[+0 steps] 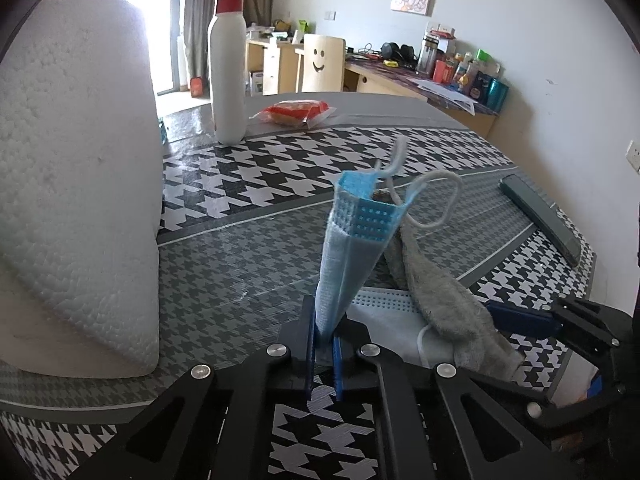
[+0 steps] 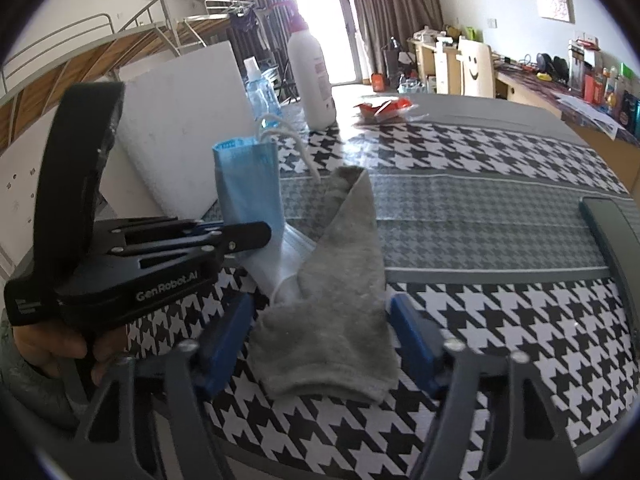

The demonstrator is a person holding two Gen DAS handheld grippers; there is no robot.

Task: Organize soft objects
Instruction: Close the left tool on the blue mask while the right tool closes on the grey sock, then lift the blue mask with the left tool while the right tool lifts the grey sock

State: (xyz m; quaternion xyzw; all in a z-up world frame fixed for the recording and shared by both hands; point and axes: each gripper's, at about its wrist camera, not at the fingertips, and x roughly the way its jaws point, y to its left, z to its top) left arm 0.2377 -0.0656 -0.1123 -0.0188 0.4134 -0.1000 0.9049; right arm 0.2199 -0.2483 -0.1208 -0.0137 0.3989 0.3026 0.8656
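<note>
Standing up in your left gripper (image 1: 324, 354) is a blue face mask (image 1: 352, 248). The two blue fingers (image 1: 309, 344) are pressed tight on its bottom edge, so the mask is pinched and held up off the table. It is folded, and its white ear loops (image 1: 436, 196) stick out at the top.

From the right wrist camera you can see the same mask (image 2: 250, 192) standing tall, with the left gripper (image 2: 240, 236) holding it from the side. Your left hand (image 2: 52, 348) is wrapped around the black handle.

A gray sock (image 2: 340, 300) lies flat on the table right beside the mask. It rests partly on top of a second, white mask (image 1: 384, 320) that lies on the table. One end of the sock folds up in a soft point.

Your right gripper (image 2: 324, 340) is spread wide. Its blue fingers (image 2: 412, 344) sit one on each side of the sock, close to it, and they are not squeezing it.

All of this sits on a table with a black and white checked cloth (image 1: 240, 184). A big white foam block (image 1: 76, 184) lies on the left side. Farther back stands a tall white pump bottle (image 1: 227, 76) with a red top. Near it lies a red snack packet (image 1: 296, 112). A dark flat phone (image 1: 540, 216) lies at the right edge of the table. A small clear blue bottle (image 2: 260, 94) stands near the foam block.
</note>
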